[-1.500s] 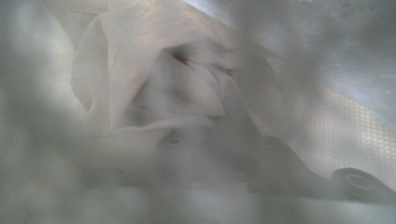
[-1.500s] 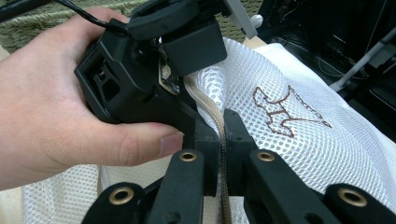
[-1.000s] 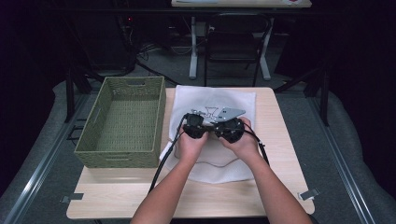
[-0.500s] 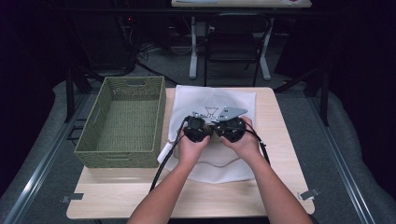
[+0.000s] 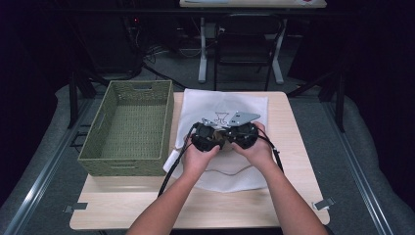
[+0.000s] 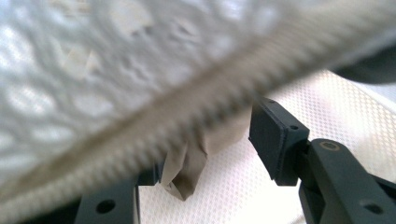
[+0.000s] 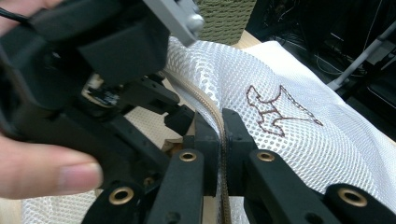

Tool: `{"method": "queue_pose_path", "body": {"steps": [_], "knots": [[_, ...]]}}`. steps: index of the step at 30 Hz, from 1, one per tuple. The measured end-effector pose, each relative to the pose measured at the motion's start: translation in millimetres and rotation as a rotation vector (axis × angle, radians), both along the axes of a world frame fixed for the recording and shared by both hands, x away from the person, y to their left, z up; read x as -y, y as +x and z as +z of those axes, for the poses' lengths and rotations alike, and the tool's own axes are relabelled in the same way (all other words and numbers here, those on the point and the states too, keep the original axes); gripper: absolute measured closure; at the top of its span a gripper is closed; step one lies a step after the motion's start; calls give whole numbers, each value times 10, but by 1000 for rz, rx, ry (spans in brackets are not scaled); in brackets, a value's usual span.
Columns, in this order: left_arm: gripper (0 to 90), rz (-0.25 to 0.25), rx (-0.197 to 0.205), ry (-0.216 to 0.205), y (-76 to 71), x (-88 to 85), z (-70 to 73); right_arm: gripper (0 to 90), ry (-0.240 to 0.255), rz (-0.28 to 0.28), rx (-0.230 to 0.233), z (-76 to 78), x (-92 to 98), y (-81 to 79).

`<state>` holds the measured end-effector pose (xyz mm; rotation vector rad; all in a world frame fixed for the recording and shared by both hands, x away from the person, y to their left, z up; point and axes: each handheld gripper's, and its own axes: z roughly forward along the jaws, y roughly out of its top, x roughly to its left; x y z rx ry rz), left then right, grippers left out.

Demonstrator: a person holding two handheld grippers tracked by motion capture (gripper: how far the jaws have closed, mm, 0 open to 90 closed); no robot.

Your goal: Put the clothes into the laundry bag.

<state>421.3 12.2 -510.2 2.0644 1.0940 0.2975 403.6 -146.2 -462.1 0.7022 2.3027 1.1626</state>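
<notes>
Mesh bag on table; basket left of bag.

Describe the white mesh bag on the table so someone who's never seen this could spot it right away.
On the light wooden table, right of the green woven basket, lies a flat white mesh laundry bag. Its tan zipper edge is pinched in the right tongs, and a dark embroidered emblem marks it as the only fabric thing there.

The mesh bag was white with a tan zipper and dark brown embroidery; the woven basket was olive green.
</notes>
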Motion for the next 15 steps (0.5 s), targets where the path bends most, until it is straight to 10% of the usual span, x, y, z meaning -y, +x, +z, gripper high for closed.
{"method": "queue_pose_path", "body": {"steps": [15], "knots": [[426, -90, 49, 41, -343, -164, 176, 873, 9, 0, 5, 38, 21, -12]]}}
